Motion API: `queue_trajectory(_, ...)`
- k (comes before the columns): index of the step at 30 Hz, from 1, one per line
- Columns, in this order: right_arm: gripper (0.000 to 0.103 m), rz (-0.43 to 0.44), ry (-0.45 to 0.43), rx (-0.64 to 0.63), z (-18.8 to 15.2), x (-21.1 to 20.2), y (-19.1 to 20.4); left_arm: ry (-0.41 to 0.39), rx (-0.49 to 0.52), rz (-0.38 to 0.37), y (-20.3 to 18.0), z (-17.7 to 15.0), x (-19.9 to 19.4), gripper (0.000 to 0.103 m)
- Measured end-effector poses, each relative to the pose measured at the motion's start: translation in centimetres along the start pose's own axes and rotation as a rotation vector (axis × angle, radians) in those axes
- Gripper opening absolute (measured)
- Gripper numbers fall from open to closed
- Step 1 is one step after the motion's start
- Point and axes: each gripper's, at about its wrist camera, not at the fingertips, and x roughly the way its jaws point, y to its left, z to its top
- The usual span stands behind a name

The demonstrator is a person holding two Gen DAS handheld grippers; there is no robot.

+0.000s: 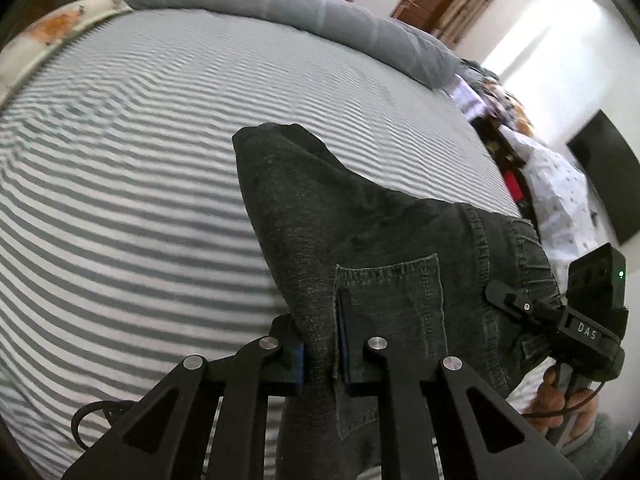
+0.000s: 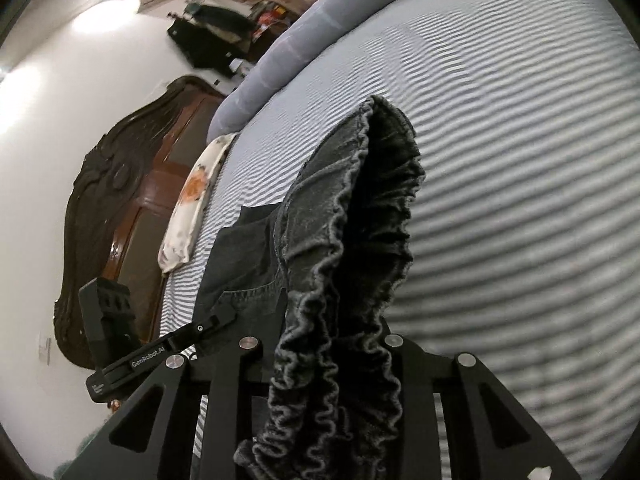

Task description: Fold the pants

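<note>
Dark grey denim pants (image 1: pixel 360 216) are held up over a striped bed (image 1: pixel 120 200). My left gripper (image 1: pixel 320 344) is shut on the pants' edge beside a back pocket (image 1: pixel 392 292); fabric is pinched between its blue pads. My right gripper (image 2: pixel 324 344) is shut on the elastic, ruffled waistband (image 2: pixel 360 240), which drapes over its fingers and hides the tips. The right gripper also shows in the left wrist view (image 1: pixel 520 300), gripping the waistband at the right. The left gripper shows in the right wrist view (image 2: pixel 200 328) at the lower left.
A grey folded blanket (image 1: pixel 280 4) lies along the bed's far side. A floral pillow (image 1: pixel 52 36) sits at the head, by a dark wooden headboard (image 2: pixel 120 200). A pile of clothes (image 1: pixel 552 184) lies beside the bed. A dark screen (image 1: pixel 604 180) hangs on the white wall.
</note>
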Motion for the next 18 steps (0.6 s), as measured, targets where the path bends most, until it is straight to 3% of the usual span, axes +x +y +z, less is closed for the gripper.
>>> queue_trajectory(8,0.025,0.021,0.074,-0.031,4.3,8.9,3.9,-0.013,-0.022,0.107,5.3,4.3,0.7,0.013)
queue_trajectory(18,0.025,-0.019,0.123,-0.041,7.5,15.8,3.5,0.014,-0.028,0.176,9.1,6.3,4.7,0.014)
